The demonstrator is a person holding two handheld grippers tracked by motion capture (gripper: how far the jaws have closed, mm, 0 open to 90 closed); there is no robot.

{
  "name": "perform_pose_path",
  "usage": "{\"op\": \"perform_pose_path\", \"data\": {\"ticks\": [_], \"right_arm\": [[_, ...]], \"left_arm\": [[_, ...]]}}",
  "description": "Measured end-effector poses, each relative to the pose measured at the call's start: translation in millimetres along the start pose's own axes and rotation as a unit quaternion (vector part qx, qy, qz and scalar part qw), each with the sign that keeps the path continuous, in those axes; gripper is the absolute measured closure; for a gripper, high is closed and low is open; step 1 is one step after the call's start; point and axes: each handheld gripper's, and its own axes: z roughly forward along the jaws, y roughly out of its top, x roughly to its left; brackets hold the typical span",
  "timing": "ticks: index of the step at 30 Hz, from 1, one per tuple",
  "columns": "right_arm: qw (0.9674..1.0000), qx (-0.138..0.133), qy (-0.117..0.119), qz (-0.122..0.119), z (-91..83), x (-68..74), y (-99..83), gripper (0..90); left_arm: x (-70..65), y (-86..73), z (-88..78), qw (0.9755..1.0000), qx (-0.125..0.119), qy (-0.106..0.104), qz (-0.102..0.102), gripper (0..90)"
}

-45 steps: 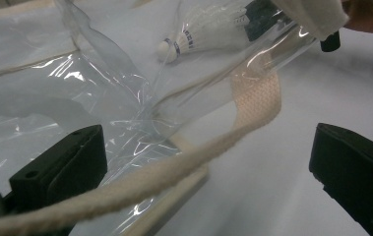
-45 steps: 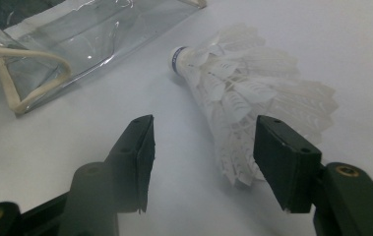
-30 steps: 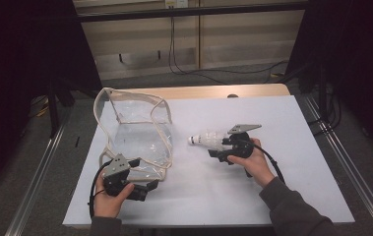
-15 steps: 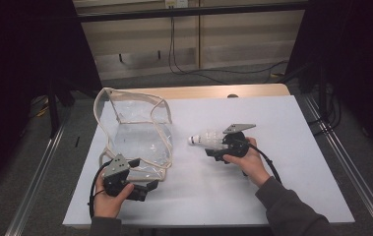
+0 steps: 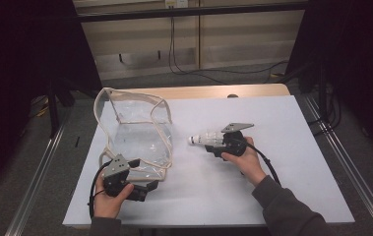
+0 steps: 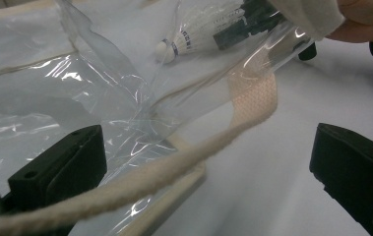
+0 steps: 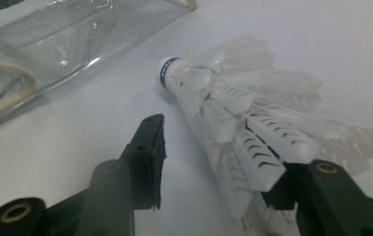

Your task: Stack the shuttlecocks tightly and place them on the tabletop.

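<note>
A white feather shuttlecock (image 5: 202,139) (image 7: 233,113) lies on the white table, cork end toward the bag. It sits between the jaws of my right gripper (image 5: 213,144) (image 7: 218,157). The jaws have just been closing. The feathers rest on one jaw and a thin gap shows at the other. A clear plastic bag (image 5: 135,132) (image 6: 76,88) with cream cord handles stands at the left. My left gripper (image 5: 149,186) (image 6: 208,147) is wide open at the bag's near corner, with a cord handle (image 6: 174,162) running between its jaws. Through the plastic the shuttlecock (image 6: 199,29) is visible.
The white sheet (image 5: 282,187) covers the table, and a strip of bare wood (image 5: 213,92) shows at its far edge. Metal rails (image 5: 341,162) run along both sides. A black cable (image 5: 267,164) trails from the right gripper over the person's wrist.
The right gripper's jaws stand narrower around the shuttlecock than before. The left hand, its gripper and the bag have kept still.
</note>
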Motion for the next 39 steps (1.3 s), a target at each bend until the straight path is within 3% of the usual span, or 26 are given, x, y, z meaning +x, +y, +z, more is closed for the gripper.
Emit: {"op": "perform_pose_path", "data": {"ticks": [8, 18, 22, 27, 39], "right_arm": [[1.0, 0.001, 0.006, 0.001, 5.8, 1.1, -1.0, 57.3], [1.0, -0.004, -0.008, 0.002, 7.2, -0.8, -1.2, 64.8], [0.9999, -0.008, -0.012, -0.002, 7.2, -0.5, -0.6, 72.9], [0.9999, -0.006, -0.008, -0.01, 7.0, -1.4, -0.3, 81.3], [1.0, -0.004, 0.008, 0.0, 3.0, -5.9, 0.7, 86.8]], "left_arm": [[0.3, -0.2, -0.2, 1.0, -0.001, -0.002, 0.0, 0.7], [0.6, -0.3, 0.0, 1.0, -0.002, -0.001, 0.002, 0.7], [1.0, -0.4, -0.3, 1.0, 0.0, -0.002, 0.003, 0.7], [0.5, -0.7, -0.4, 1.0, -0.003, -0.003, 0.002, 0.7], [0.3, -1.6, -0.5, 1.0, -0.003, -0.003, 0.001, 1.2]]}}
